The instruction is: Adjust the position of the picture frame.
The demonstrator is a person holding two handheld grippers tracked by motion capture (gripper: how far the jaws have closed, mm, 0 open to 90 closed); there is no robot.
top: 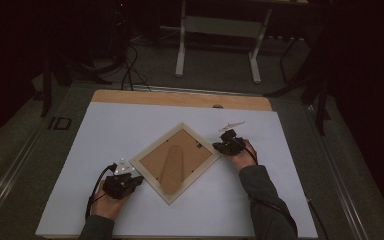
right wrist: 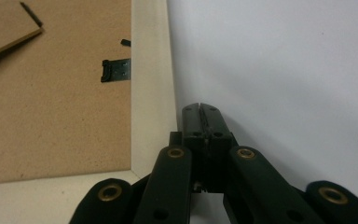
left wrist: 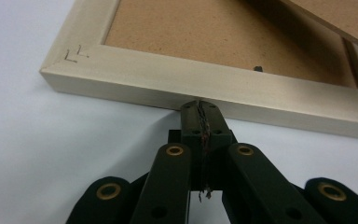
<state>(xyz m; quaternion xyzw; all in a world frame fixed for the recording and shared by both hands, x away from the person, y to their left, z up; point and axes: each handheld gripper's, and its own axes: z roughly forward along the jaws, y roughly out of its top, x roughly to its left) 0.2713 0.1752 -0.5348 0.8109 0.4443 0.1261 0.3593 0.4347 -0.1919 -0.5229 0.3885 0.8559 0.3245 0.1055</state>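
One picture frame [top: 175,162]; two grippers; one table [top: 280,165]; one stand.

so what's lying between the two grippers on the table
The picture frame, lying face down with its brown backing up. In the high view the left gripper meets its lower-left edge, and the right gripper sits by its right corner.

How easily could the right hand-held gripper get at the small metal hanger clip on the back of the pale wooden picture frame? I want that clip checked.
Probably yes: the right hand-held gripper sits shut beside the frame's rim, and the clip lies uncovered just inside it.
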